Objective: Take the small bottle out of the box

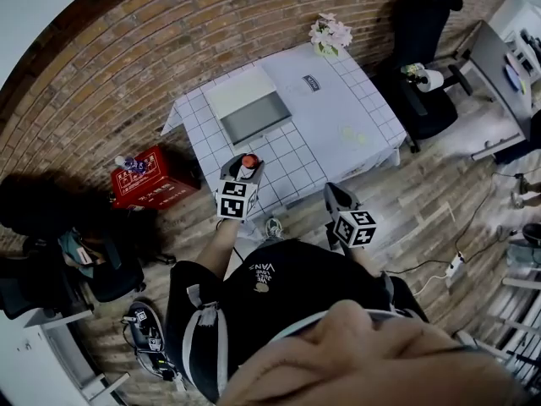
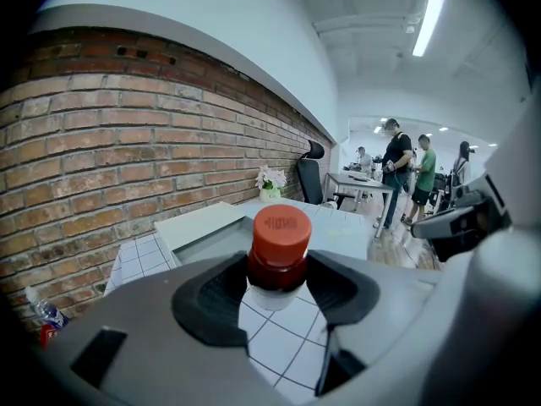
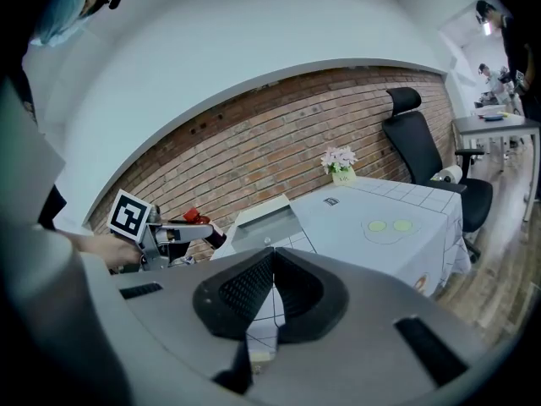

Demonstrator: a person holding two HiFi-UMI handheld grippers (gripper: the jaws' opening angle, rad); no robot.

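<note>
A small bottle [image 2: 279, 245] with a red cap stands upright between the dark pads of my left gripper [image 2: 277, 271], which is shut on its neck. In the head view that left gripper [image 1: 245, 174] holds the bottle [image 1: 248, 161] over the table's near left corner, in front of the open grey box [image 1: 250, 108]. The box [image 2: 201, 231] lies behind the bottle, lid flipped back. My right gripper [image 1: 336, 194] hovers off the table's front edge; its pads [image 3: 254, 288] meet with nothing between them. The right gripper view also catches the left gripper [image 3: 182, 232] and the red cap [image 3: 193, 216].
A white checkered cloth covers the table [image 1: 338, 117], with a flower vase [image 1: 330, 34] at its far corner. A red crate [image 1: 150, 178] sits on the floor at the left, a black office chair [image 1: 427, 49] at the right. Several people [image 2: 397, 172] stand far behind.
</note>
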